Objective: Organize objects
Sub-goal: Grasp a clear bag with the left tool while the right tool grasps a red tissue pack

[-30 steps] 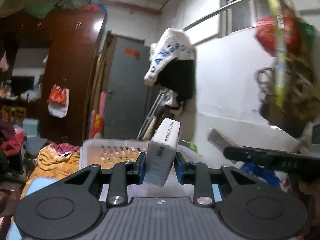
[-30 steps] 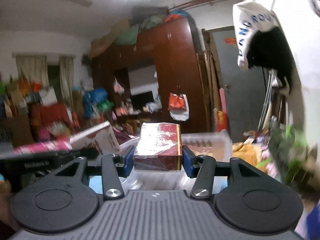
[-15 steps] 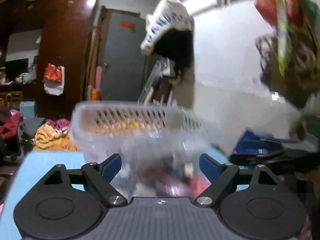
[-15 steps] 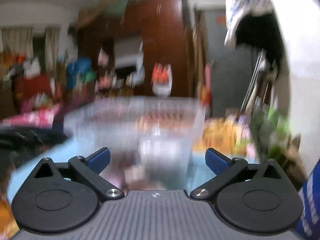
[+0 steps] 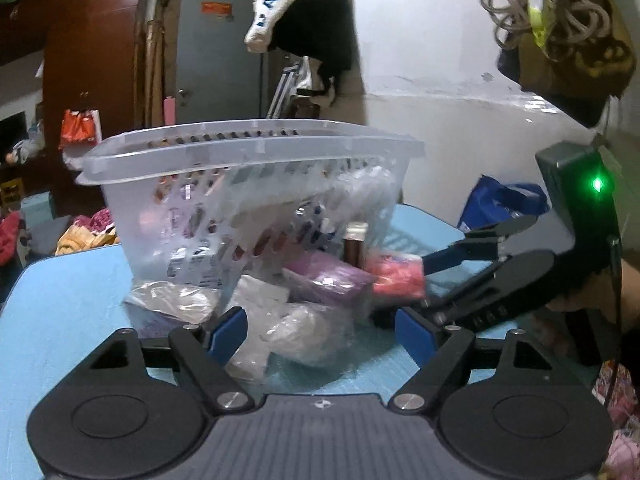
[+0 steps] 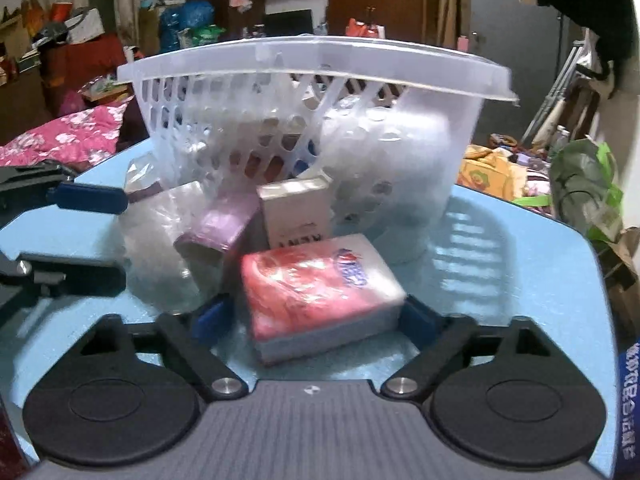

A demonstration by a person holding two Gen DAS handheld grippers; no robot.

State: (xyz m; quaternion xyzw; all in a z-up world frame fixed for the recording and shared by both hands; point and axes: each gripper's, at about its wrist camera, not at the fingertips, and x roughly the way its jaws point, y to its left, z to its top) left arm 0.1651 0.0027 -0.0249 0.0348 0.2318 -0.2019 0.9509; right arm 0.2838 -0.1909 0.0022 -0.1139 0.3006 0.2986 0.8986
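Note:
A clear slotted plastic basket (image 5: 256, 148) stands on the blue table, with packets inside it; it also shows in the right wrist view (image 6: 320, 60). In front of it lie clear plastic packets (image 5: 304, 328), a purple box (image 6: 224, 228), a white box (image 6: 296, 212) and a pink tissue pack (image 6: 320, 288). My left gripper (image 5: 320, 330) is open around a clear packet. My right gripper (image 6: 316, 318) is wide open with the pink tissue pack (image 5: 398, 276) between its fingers; I cannot tell whether the pads touch it.
The blue table (image 6: 520, 280) ends at the right by a green bag (image 6: 584, 192). A blue bag (image 5: 500, 204) sits behind the table. Wardrobe, door and hanging clothes stand behind. Pink bedding (image 6: 64, 136) lies at the left.
Both grippers held boxes over the basket a second ago, then opened and let them go. Both have since dropped low to the table in front of the basket.

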